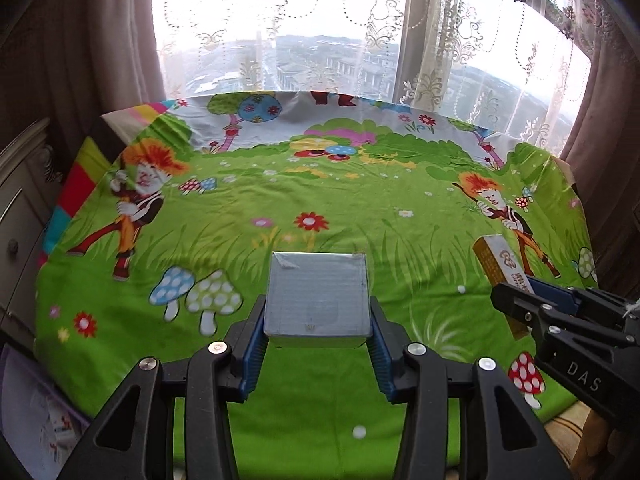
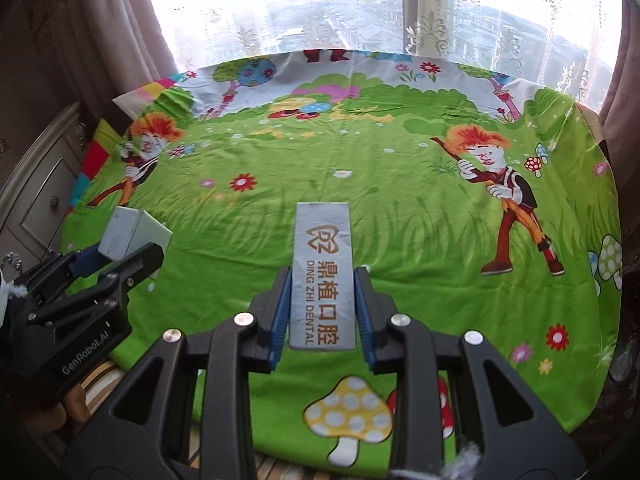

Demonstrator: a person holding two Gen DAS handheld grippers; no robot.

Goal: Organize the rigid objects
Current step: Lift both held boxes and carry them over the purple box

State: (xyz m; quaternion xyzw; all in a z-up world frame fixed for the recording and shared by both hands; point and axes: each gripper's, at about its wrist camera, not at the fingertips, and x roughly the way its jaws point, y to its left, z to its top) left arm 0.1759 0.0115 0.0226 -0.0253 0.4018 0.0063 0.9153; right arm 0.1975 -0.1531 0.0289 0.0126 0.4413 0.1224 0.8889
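Note:
My left gripper [image 1: 318, 312] is shut on a square grey box [image 1: 318, 294] and holds it above the green cartoon tablecloth [image 1: 320, 200]. My right gripper [image 2: 322, 298] is shut on a long grey "Ding Zhi Dental" box [image 2: 323, 276], held lengthwise between the blue pads. In the left wrist view the right gripper [image 1: 516, 300] shows at the right with the dental box [image 1: 500, 260], whose side is orange. In the right wrist view the left gripper [image 2: 120, 256] shows at the left with the grey box [image 2: 128, 236].
The round table's cloth [image 2: 360, 160] reaches a window with lace curtains [image 1: 280, 40] at the back. A grey drawer cabinet [image 1: 20, 208] stands to the left. Brown curtains [image 2: 80, 40] hang at both sides.

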